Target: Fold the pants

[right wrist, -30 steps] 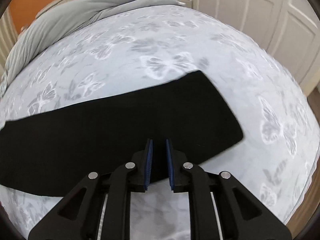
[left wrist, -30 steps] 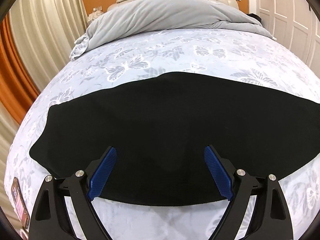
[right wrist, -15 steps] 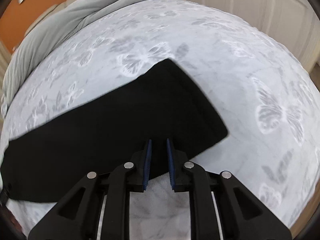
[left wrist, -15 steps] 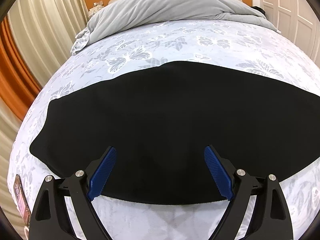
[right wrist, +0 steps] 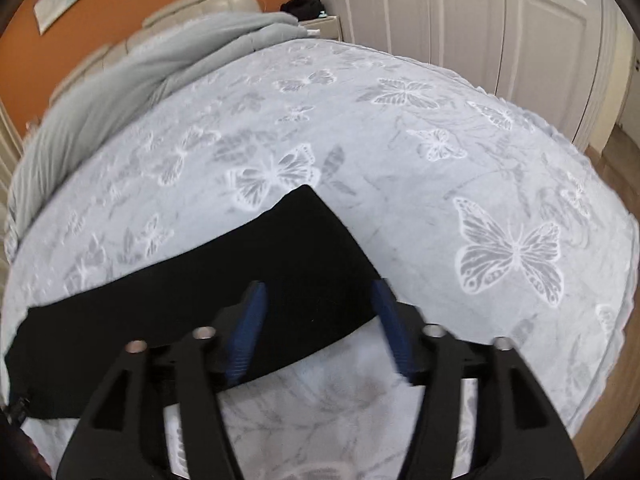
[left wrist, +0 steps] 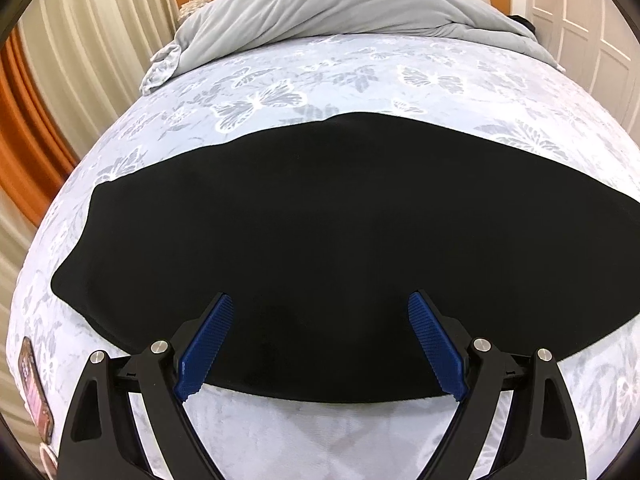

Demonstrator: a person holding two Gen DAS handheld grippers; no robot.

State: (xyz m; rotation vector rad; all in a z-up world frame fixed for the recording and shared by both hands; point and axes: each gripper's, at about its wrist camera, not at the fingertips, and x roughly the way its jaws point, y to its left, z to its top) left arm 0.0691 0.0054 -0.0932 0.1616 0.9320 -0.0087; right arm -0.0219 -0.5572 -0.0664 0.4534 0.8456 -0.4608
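Observation:
The black pants (left wrist: 320,232) lie flat across the pale butterfly-print bed cover (left wrist: 320,72), folded lengthwise into one long strip. My left gripper (left wrist: 320,340) is open and empty, its blue pads over the near edge of the wide end. In the right wrist view the narrow end of the pants (right wrist: 256,280) reaches to mid-frame. My right gripper (right wrist: 320,328) is open and empty, its pads either side of that end's near corner.
A grey duvet (left wrist: 360,8) is heaped at the head of the bed. Curtains (left wrist: 80,60) hang on the left, white closet doors (right wrist: 480,20) on the right. A small phone-like object (left wrist: 34,392) lies at the bed's left edge.
My right gripper has opened from shut and has shifted right to the end of the pants. My left gripper has stayed open and moved slightly nearer the pants.

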